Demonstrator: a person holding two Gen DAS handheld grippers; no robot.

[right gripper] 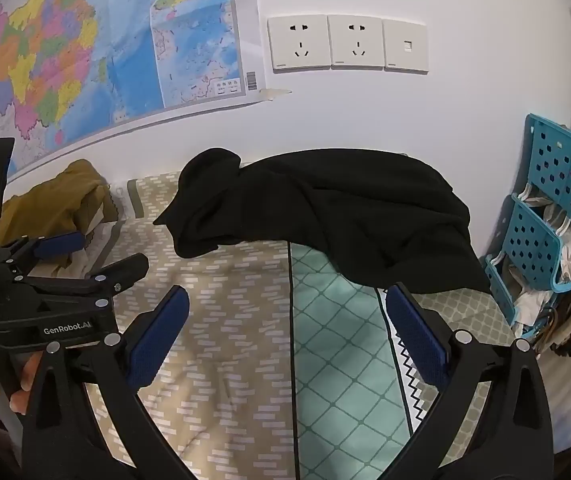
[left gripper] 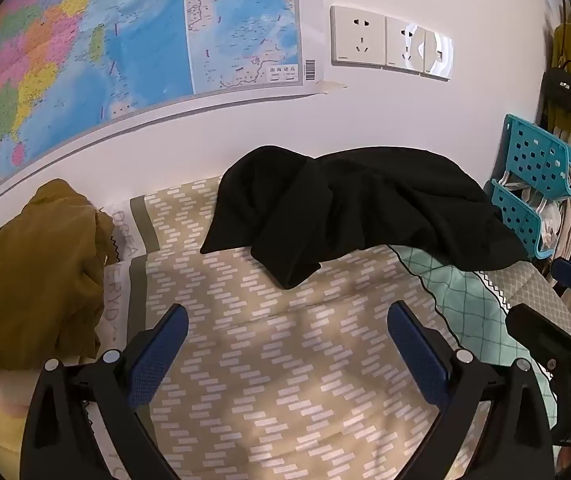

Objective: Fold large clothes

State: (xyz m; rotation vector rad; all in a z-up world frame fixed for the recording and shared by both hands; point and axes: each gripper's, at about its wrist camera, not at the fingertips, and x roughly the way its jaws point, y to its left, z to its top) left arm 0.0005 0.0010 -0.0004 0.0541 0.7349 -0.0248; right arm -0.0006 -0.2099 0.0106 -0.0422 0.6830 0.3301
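I am holding my left gripper [left gripper: 287, 316] over the bed with its two blue fingers wide apart and nothing between them. My right gripper [right gripper: 287, 296] is hanging beside it, also spread wide and holding nothing. Ahead of both, the black garment [left gripper: 365, 208] is lying in a crumpled heap on the bedspread [left gripper: 285, 380], near the wall, with a loose flap pointing toward me. I think I am only at the start, getting ready to grab it. Next I am guessing I need to reach forward, pinch two edges and pull the cloth out flat. A mustard-colored cloth [left gripper: 33, 276] is piled well to the left, and a blue plastic rack [right gripper: 545, 216] is standing off the bed's right side, close to the garment's far end, so I am minding that side.
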